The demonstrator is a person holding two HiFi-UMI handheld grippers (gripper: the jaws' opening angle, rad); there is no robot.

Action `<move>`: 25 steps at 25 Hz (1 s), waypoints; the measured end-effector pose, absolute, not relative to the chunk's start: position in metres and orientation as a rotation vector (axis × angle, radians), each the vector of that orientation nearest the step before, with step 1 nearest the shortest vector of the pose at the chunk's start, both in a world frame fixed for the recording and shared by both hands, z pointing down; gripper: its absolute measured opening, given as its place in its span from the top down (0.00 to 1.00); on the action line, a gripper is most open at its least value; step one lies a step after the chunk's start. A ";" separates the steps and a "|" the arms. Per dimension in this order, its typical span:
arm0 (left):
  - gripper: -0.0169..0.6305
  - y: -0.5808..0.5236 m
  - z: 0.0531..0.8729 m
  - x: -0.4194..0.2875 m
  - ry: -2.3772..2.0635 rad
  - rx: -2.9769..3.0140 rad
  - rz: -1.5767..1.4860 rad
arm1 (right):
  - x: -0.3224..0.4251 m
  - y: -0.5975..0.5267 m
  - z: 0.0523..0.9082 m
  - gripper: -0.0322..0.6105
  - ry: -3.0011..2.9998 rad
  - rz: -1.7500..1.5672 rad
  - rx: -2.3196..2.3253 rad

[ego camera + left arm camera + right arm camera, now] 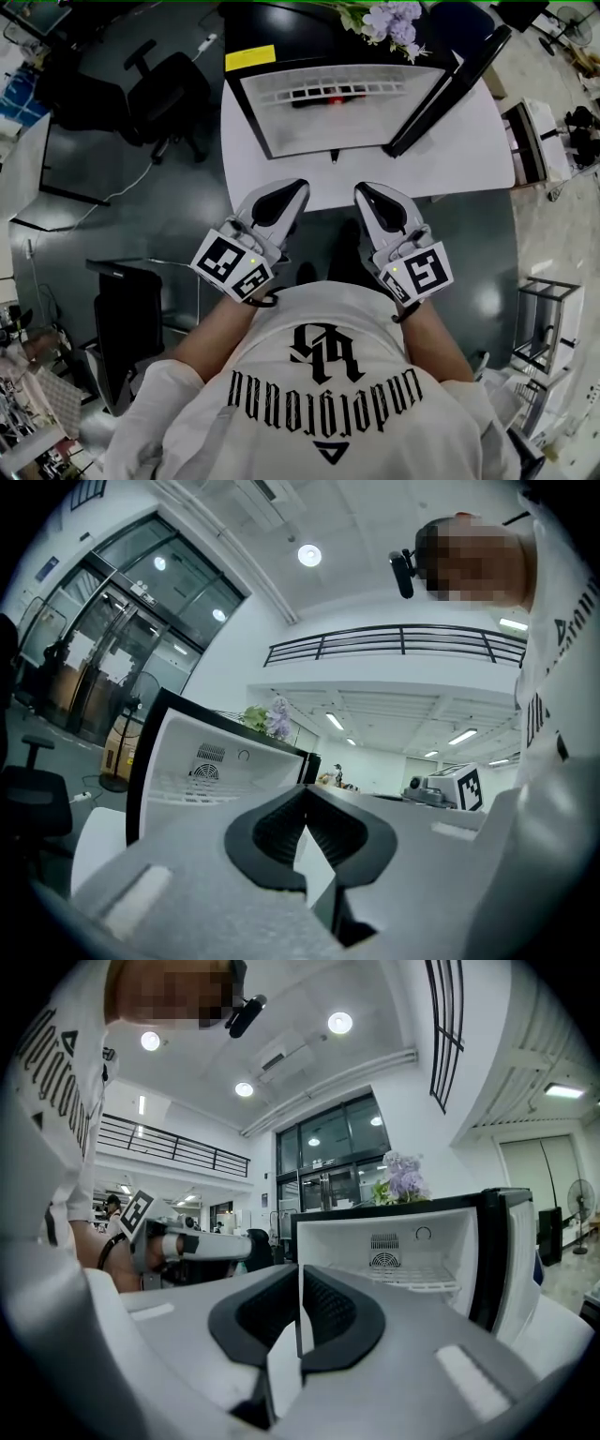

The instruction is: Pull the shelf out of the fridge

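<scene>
A small fridge (337, 103) stands open on a white table (469, 159), its door (450, 89) swung out to the right. A white wire shelf (342, 94) lies inside, also visible as the shelf (187, 785) in the left gripper view and the shelf (412, 1281) in the right gripper view. My left gripper (298, 187) and right gripper (364, 190) hover side by side at the table's front edge, pointing level at the fridge and well short of it. The left gripper (306, 791) is shut on nothing. The right gripper (299, 1267) stands only a thin slit apart, with nothing between its fingers.
Purple flowers (389, 19) sit on top of the fridge. A black office chair (164, 103) stands to the table's left, and a dark stand (127, 319) is on the floor at my left side. Shelving racks (544, 328) line the right.
</scene>
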State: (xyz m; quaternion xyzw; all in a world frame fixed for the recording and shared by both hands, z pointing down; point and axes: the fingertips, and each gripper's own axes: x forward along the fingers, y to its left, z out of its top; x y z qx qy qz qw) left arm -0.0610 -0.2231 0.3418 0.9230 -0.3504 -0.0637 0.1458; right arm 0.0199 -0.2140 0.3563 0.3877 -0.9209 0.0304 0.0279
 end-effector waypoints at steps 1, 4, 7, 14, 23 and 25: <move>0.96 -0.230 0.344 -0.058 -1.011 2.639 -0.196 | 0.022 -0.221 0.359 0.92 -2.848 0.107 1.185; 0.96 -0.254 0.353 -0.050 -1.016 2.573 -0.242 | 0.029 -0.247 0.367 0.91 -2.865 0.166 1.152; 0.96 -0.277 0.360 -0.044 -1.038 2.513 -0.285 | 0.035 -0.271 0.376 0.89 -2.884 0.263 1.136; 0.92 -0.324 0.384 -0.032 -1.060 2.345 -0.411 | 0.056 -0.332 0.407 0.83 -2.910 0.610 1.193; 0.78 -0.372 0.430 -0.031 -1.050 2.086 -0.628 | 0.071 -0.392 0.435 0.75 -2.960 1.255 1.332; 0.75 -0.382 0.440 -0.033 -1.064 2.034 -0.652 | 0.073 -0.401 0.444 0.74 -2.949 1.326 1.353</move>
